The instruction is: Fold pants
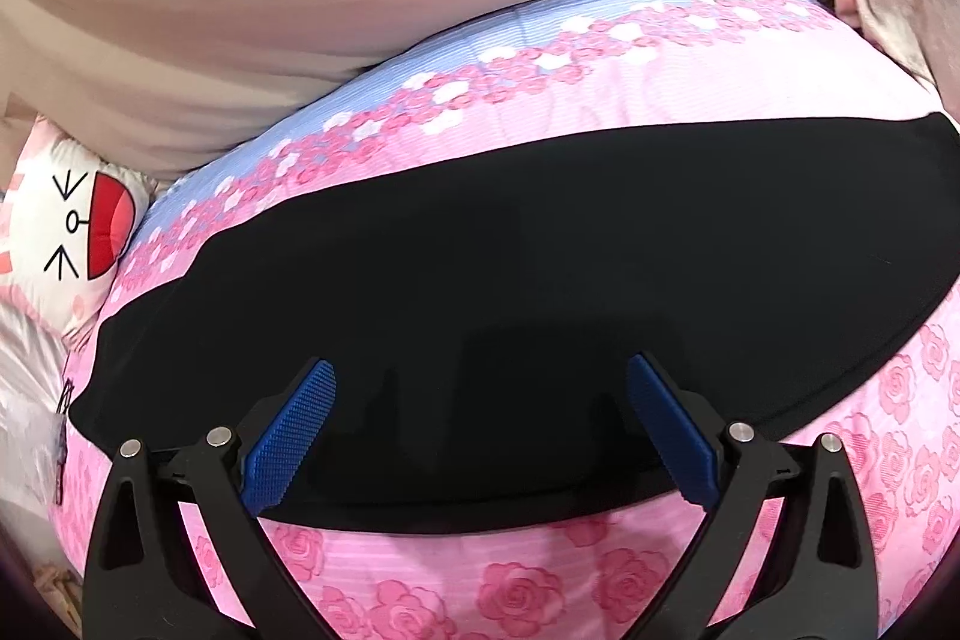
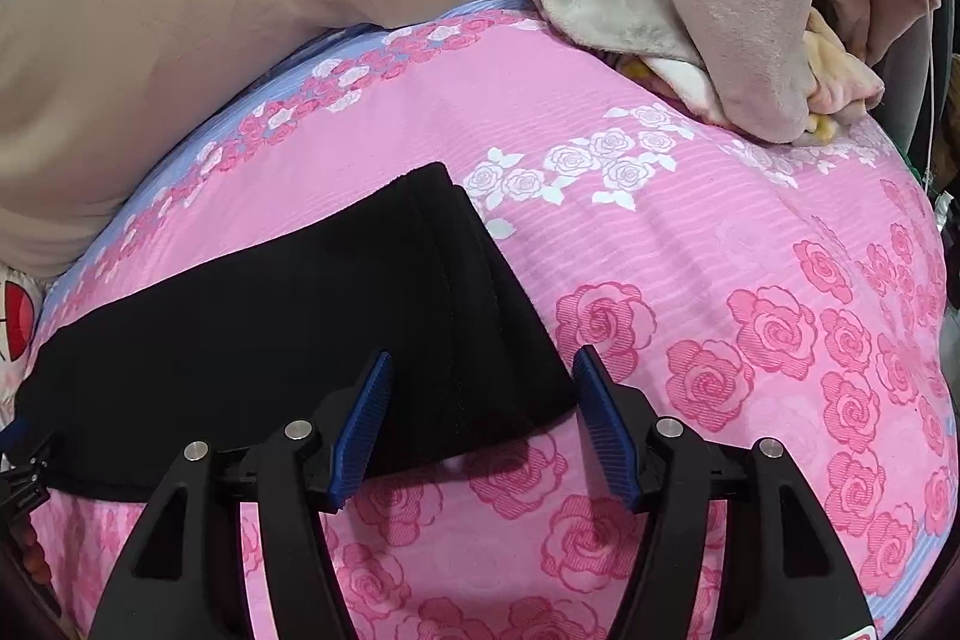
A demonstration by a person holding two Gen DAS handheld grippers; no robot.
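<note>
Your black pants (image 1: 480, 268) lie flat in a long band across the pink rose-print bedsheet (image 2: 690, 232). Your left gripper (image 1: 480, 424) hovers over their near edge, jaws wide, gripping nothing. Your right gripper (image 2: 480, 418) (jaws likewise apart) straddles the folded end's corner, pads not pressing.
</note>
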